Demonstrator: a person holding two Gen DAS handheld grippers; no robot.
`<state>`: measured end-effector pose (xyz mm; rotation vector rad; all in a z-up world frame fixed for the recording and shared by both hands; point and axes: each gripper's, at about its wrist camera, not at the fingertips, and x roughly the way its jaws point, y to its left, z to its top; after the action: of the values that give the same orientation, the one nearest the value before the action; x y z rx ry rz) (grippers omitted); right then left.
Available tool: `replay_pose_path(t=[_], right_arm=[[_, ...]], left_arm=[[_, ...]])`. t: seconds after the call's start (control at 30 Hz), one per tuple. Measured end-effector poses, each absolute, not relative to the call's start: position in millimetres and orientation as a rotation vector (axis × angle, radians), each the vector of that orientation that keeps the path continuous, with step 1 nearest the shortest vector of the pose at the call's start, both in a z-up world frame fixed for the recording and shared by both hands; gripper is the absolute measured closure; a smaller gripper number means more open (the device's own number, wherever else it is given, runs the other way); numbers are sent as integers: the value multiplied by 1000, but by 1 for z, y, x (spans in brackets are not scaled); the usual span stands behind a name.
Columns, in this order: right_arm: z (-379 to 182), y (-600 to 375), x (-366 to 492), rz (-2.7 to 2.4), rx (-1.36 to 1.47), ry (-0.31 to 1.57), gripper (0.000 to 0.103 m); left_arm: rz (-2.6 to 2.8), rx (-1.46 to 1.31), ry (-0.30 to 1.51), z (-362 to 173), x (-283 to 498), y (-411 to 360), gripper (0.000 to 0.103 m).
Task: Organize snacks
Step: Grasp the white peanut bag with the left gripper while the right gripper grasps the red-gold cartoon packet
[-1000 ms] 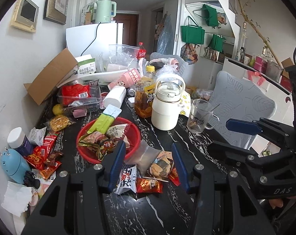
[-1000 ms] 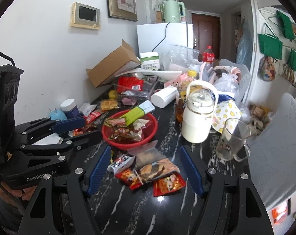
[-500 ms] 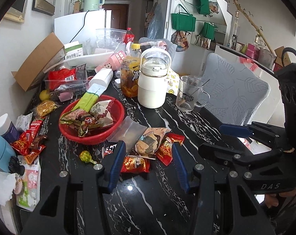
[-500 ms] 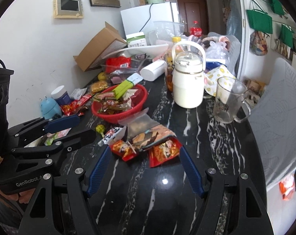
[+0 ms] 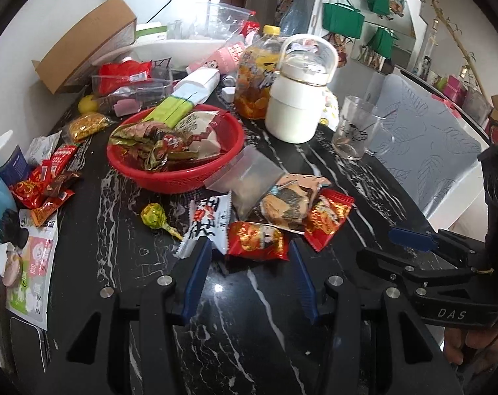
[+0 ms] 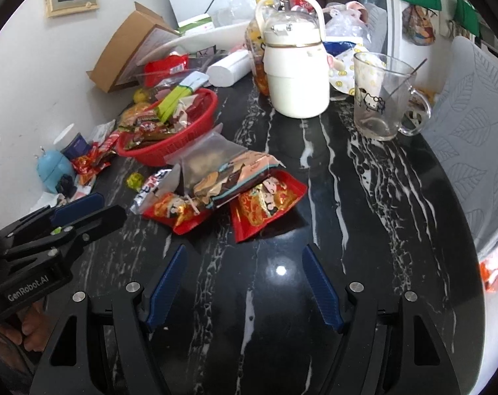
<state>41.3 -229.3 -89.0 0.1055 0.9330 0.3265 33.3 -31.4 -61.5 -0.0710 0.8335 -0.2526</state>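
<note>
A red basket (image 5: pixel 183 174) (image 6: pixel 183 135) holds several snack packets. In front of it lies a pile of loose snacks: a white packet (image 5: pixel 209 220), a small red packet (image 5: pixel 257 242) (image 6: pixel 175 212), a brown packet (image 5: pixel 285 202) (image 6: pixel 229 179), a larger red packet (image 5: pixel 328 219) (image 6: pixel 268 202), a clear bag (image 5: pixel 252 174) and a green lollipop (image 5: pixel 153 217) (image 6: pixel 134 180). My left gripper (image 5: pixel 250 247) is open and empty, its fingertips on either side of the small red packet. My right gripper (image 6: pixel 244 251) is open and empty, just short of the pile.
A white kettle jug (image 5: pixel 298 105) (image 6: pixel 295 65), a glass mug (image 5: pixel 356 135) (image 6: pixel 380 98) and an orange jar (image 5: pixel 257 79) stand behind the pile. More red snacks (image 5: pixel 45 181) and a blue device (image 6: pixel 53 168) lie at the left. A grey chair (image 5: pixel 426 151) stands to the right.
Both grippers have tilted down and moved lower toward the table. The snack pile now sits closer, right at the left gripper's fingertips. Both stay open.
</note>
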Motion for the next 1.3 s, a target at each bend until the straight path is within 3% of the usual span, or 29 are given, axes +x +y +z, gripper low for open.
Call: replay_pose_path(t=[0.93, 1.0, 1.07, 1.13, 1.3], right_arm=[[-131, -232, 124, 355, 202, 1019, 31], [-132, -232, 126, 357, 204, 1011, 37], [-133, -231, 127, 368, 209, 1012, 59], [-134, -231, 129, 385, 229, 1018, 64], [-130, -235, 122, 394, 238, 1013, 71]], left_arm=[[-182, -58, 997, -119, 123, -23, 55], [-184, -63, 993, -120, 123, -22, 55], [-183, -57, 991, -121, 120, -23, 55], [-186, -45, 995, -120, 117, -25, 62], [-199, -47, 1014, -120, 107, -27, 63]])
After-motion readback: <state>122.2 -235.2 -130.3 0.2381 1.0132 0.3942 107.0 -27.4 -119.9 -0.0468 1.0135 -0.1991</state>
